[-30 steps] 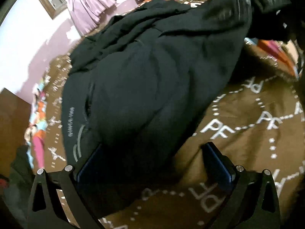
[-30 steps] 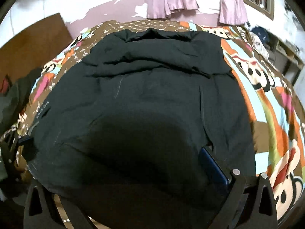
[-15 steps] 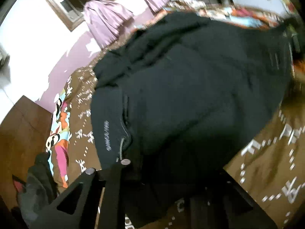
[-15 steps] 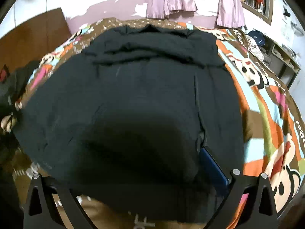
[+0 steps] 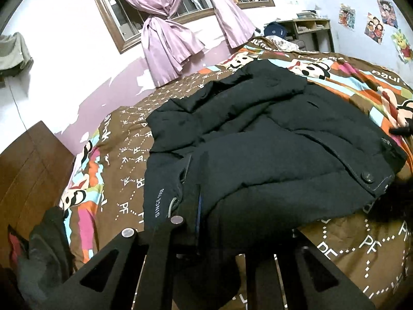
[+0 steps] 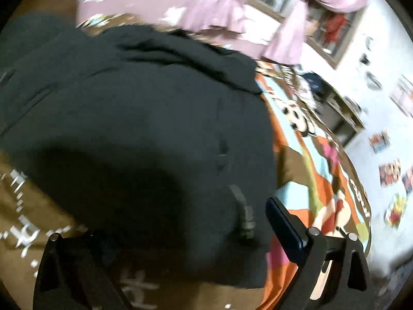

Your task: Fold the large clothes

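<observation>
Left wrist view: black padded jacket (image 5: 258, 155) lies spread on the bed, over a brown bedspread (image 5: 361, 253) w/ white "PF" letters and cartoon monkey patches. Its near hem is bunched up btwn the fingers of the left gripper (image 5: 232, 230); left finger shows a blue pad edge pressed against the fabric, right finger mostly covered by cloth, so the tongs are narrowed and pinching the jacket hem. "SINCE" lettering (image 5: 159, 202) runs along the hem beside the left finger, and a dark snap button (image 5: 366, 176) sits on the placket at right. Behind the bed: window w/ tied pink curtains (image 5: 167, 44), a shelf unit (image 5: 312, 32) far right, posters on the wall. Dark clothes pile (image 5: 44, 253) at lower left, off the bed edge.

Right wrist view (blurred): same jacket (image 6: 129, 129) fills the left and centre of frame. Right gripper (image 6: 175, 232) has its fingers wide apart; blue-padded right finger (image 6: 284, 224) is clear of the cloth, over the colourful spread. Left finger is in shadow under or at the hem, can't tell if it touches.
</observation>
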`<state>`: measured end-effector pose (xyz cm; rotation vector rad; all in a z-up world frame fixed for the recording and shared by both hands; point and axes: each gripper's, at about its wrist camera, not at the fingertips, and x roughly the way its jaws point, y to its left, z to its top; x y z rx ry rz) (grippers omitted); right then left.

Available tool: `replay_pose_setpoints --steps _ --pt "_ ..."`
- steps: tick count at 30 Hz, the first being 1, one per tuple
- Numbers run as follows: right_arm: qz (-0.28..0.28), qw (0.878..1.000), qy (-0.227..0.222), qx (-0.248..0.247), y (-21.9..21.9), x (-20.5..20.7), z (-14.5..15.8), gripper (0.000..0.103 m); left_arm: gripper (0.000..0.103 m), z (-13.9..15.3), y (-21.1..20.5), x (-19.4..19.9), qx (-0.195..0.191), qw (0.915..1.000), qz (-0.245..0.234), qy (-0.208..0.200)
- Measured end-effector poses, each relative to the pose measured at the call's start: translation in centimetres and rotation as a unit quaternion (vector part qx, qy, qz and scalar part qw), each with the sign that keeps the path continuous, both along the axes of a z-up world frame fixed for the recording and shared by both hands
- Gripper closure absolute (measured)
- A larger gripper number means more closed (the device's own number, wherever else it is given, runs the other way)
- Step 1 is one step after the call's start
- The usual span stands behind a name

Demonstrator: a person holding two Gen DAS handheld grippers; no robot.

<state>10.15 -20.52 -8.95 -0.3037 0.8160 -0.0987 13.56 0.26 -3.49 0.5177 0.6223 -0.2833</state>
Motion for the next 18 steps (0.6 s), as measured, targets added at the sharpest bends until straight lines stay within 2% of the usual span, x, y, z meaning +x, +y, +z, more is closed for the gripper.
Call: replay_pose_setpoints --steps 1,2,4,5,6,8,11,18 --pt "-0.01 1.0 -0.002 0.018 -0.7 0.0 -0.1 0.016 0.092 -0.2 -0.1 -0.1 0.004 1.0 -0.002 0.004" --pt "-0.019 0.999 -0.002 0.049 -1.6 -0.1 -0.2 0.035 0.092 -0.2 -0.2 -0.1 0.007 0.9999 -0.004 0.008" --pt "-0.015 0.996 0.001 0.083 -2.3 -0.3 -0.2 0.056 0.092 -0.7 -0.3 -0.6 0.01 0.9999 -0.004 0.011" --pt "-0.009 0.996 0.0 0.094 -2.3 -0.5 -0.2 0.065 0.092 -0.8 -0.2 -0.8 0.006 0.9999 -0.002 0.016" --pt "-0.003 0.995 -0.005 0.099 -2.3 -0.4 0.1 0.068 0.093 -0.8 0.0 -0.9 -0.003 0.9997 0.003 0.024" --pt "0.006 0.995 -0.025 0.101 -2.0 -1.0 0.8 0.083 0.095 -1.0 0.5 -1.1 -0.032 0.9983 0.019 0.046" --pt "0.017 0.991 -0.061 0.116 -2.1 -1.8 2.8 0.091 0.096 -0.5 0.9 -1.7 -0.066 0.9957 0.036 0.055" --pt "0.042 0.979 -0.139 0.146 -2.4 -4.6 9.3 0.094 0.097 3.7 2.1 -4.4 -0.136 0.9888 0.059 0.015"
